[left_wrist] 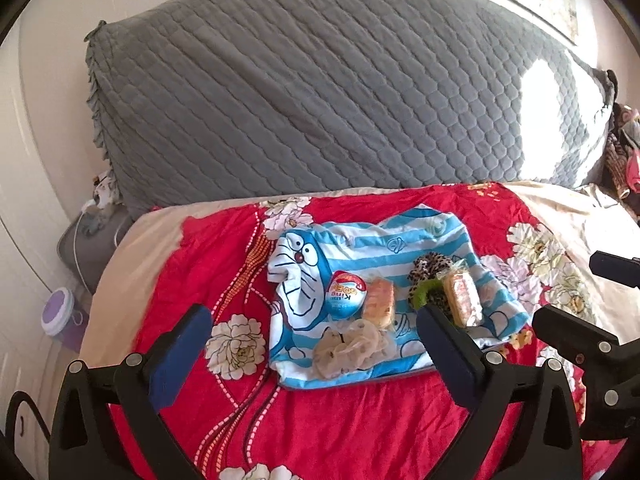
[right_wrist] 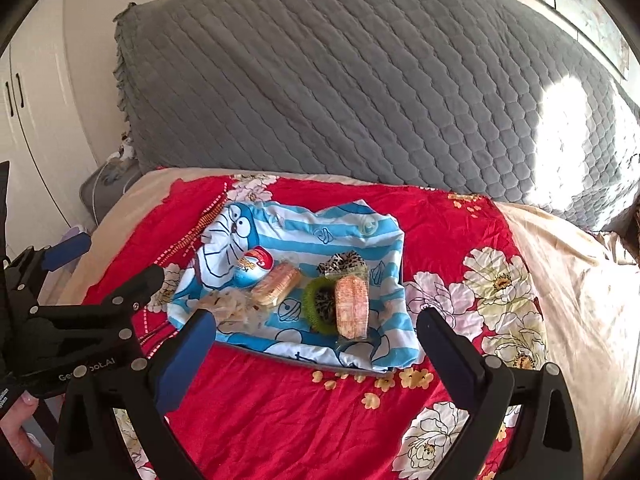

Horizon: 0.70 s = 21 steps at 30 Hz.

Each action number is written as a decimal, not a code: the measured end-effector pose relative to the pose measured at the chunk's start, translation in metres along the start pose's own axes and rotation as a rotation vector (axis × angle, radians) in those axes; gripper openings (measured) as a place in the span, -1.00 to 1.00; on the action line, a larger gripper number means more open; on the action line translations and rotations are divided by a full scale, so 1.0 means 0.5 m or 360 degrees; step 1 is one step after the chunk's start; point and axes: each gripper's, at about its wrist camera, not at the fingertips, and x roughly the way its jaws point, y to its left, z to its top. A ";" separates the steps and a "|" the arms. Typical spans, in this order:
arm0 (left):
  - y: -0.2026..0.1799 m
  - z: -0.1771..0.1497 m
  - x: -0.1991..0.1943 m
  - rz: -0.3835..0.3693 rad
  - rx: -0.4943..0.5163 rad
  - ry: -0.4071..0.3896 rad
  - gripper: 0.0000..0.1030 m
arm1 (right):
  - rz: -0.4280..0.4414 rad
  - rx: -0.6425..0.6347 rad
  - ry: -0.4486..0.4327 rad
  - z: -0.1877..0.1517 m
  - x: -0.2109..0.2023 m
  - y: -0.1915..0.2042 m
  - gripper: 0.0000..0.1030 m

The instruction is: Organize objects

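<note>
A blue-and-white striped cartoon cloth [left_wrist: 360, 244] [right_wrist: 304, 224] lies on the red floral bedspread. On it sit an egg-shaped snack [left_wrist: 345, 294] [right_wrist: 254, 266], two wrapped cakes [left_wrist: 379, 302] [left_wrist: 462, 298] [right_wrist: 276, 284] [right_wrist: 352, 306], a beige scrunchie [left_wrist: 352, 344] [right_wrist: 232, 306], a leopard scrunchie [left_wrist: 430, 266] [right_wrist: 340, 262] and a green hair tie [left_wrist: 420, 294] [right_wrist: 314, 294]. My left gripper [left_wrist: 316, 344] is open and empty, hovering just before the cloth. My right gripper [right_wrist: 316, 344] is open and empty, also just before the cloth.
A large grey quilted pillow [left_wrist: 320, 92] [right_wrist: 360, 80] stands behind the bedspread [left_wrist: 320, 420] [right_wrist: 300, 412]. A purple-lidded container [left_wrist: 60, 312] sits on the floor at left. White wardrobe doors [right_wrist: 28, 128] are at left. Dark clutter [left_wrist: 624, 148] lies at far right.
</note>
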 end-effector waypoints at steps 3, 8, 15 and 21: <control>0.002 -0.007 -0.015 0.0018 -0.0018 -0.0006 0.98 | 0.0005 0.0010 -0.0034 -0.009 -0.022 0.000 0.97; 0.011 -0.027 -0.034 0.0018 -0.0070 -0.0001 0.98 | 0.0018 0.0061 -0.0076 -0.027 -0.050 -0.006 0.97; 0.018 -0.062 -0.070 0.0050 -0.0103 -0.0006 0.98 | 0.0020 0.0067 -0.0120 -0.054 -0.082 -0.017 0.97; 0.016 -0.092 -0.085 0.0097 -0.0088 0.0013 0.98 | 0.0010 0.0095 -0.0148 -0.068 -0.100 -0.023 0.97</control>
